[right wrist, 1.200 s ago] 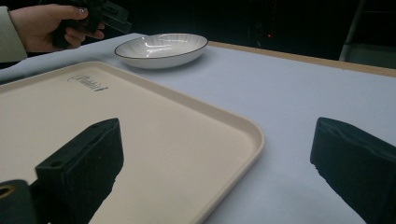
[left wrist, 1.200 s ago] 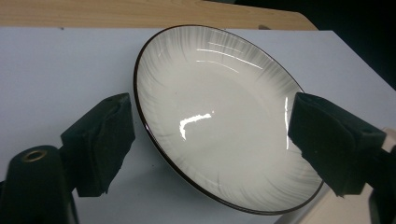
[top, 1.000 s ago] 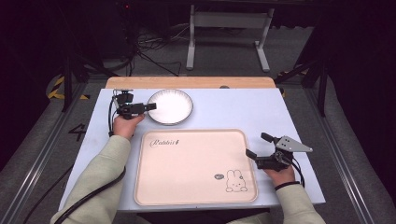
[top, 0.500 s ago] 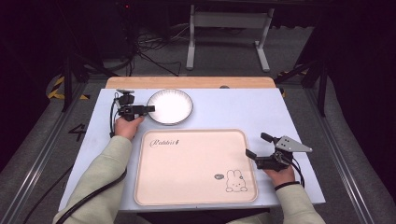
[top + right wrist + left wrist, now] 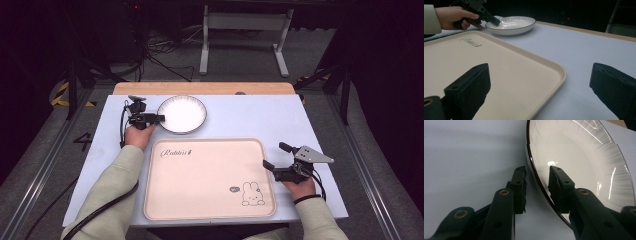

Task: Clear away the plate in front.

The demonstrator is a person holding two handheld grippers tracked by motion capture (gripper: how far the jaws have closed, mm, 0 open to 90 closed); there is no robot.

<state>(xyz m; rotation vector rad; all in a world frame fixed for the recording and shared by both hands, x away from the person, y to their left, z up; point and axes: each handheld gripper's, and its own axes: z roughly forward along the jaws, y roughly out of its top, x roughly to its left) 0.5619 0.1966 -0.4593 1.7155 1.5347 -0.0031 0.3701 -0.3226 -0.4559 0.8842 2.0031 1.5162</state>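
High view shows a glossy white plate (image 5: 182, 114), round and shallow with a thin dark rim and fine ribbing on its inner wall, sitting at the far left-centre of a matte pale blue-grey table (image 5: 260, 120). Nearer the person lies a large cream tray (image 5: 210, 180), rectangular with rounded corners and a raised lip, smooth and plastic-looking, printed with a script word near its far left corner and a small rabbit drawing near its right front corner. Left gripper (image 5: 159, 118), black and hard-edged, reaches the plate's left edge; in the left gripper view its jaws stand a little apart astride the rim, one outside on the table and one inside over the bowl, with a gap on both sides, not clamped. Right gripper (image 5: 274, 156) rests on the table just beside the tray's right edge, its jaws spread wide, with the tray corner between them in the right gripper view and nothing held. A wooden strip (image 5: 200, 88) runs along the table's far edge; beyond it lie a grey floor with cables (image 5: 160, 50), a metal stand frame (image 5: 245, 30) and dark surroundings. Compared with one second ago, both grippers, the plate and the tray sit in almost the same places.
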